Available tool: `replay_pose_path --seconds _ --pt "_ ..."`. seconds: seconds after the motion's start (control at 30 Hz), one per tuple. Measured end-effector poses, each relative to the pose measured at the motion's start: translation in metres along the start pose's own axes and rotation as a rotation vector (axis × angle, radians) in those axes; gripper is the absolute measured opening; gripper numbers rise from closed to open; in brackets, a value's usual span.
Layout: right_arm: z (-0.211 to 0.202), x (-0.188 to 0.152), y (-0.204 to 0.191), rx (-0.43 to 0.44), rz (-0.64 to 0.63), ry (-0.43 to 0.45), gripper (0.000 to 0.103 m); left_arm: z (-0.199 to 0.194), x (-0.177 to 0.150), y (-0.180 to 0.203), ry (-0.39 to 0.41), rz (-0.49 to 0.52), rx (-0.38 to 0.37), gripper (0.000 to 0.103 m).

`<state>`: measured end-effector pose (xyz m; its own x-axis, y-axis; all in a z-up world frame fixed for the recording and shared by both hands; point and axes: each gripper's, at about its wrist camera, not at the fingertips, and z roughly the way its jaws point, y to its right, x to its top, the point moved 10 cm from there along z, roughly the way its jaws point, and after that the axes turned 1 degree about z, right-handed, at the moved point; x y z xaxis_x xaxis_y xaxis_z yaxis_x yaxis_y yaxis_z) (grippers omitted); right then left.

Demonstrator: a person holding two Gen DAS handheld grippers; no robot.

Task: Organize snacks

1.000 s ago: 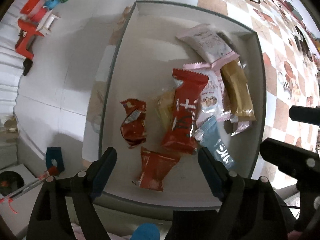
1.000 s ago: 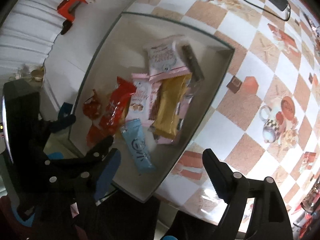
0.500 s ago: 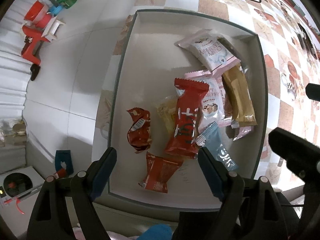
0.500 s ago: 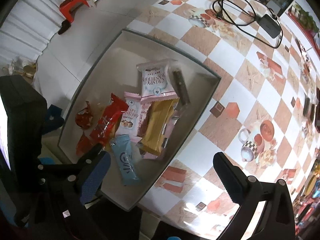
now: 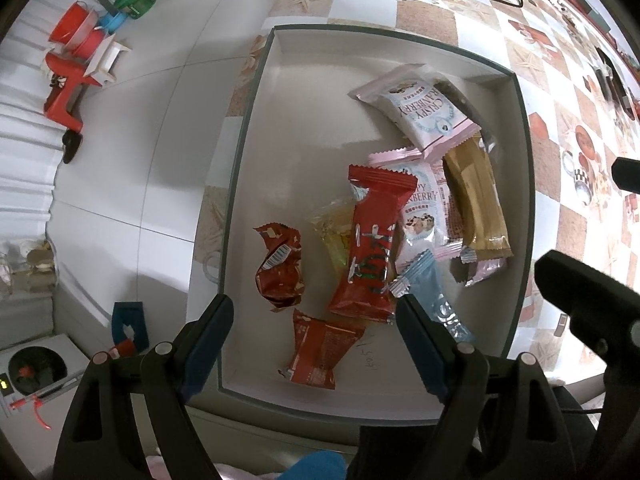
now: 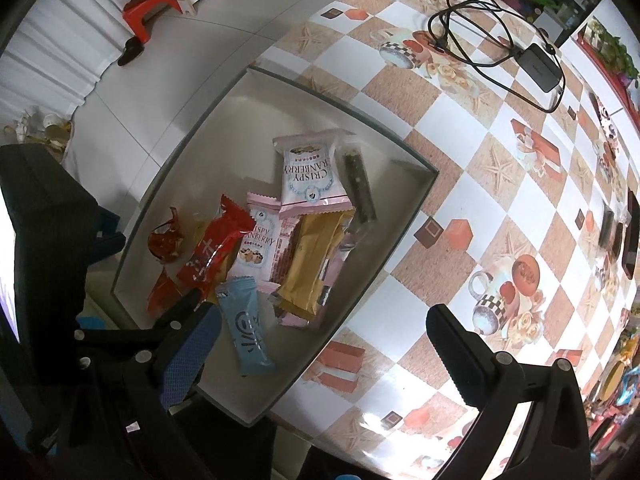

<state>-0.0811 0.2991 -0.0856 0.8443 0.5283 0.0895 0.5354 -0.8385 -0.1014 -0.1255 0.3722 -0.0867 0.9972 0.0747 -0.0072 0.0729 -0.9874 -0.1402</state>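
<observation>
Foil snack packs (image 5: 372, 248) are heaped overlapping in the grey tray (image 5: 256, 160) on the counter (image 6: 500, 200), so two could be pinched together (both grippers' jaws spread, nothing held).

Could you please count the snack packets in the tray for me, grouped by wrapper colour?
Red: 3
Pink and white: 2
Golden brown: 1
Light blue: 1
Clear yellowish: 1
Clear with dark bar: 1
Mostly hidden pink: 1
Total: 10

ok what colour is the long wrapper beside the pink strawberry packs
Mustard gold wrapper, plain-looking; the left wrist view shows it best.
</observation>
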Motion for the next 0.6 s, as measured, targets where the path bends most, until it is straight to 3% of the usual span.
replay_pose_path --seconds 0.6 --pt "0.0003 0.0014 0.0017 -0.004 -0.005 0.001 0.103 -0.001 0.003 0.0023 0.003 0.002 0.001 0.086"
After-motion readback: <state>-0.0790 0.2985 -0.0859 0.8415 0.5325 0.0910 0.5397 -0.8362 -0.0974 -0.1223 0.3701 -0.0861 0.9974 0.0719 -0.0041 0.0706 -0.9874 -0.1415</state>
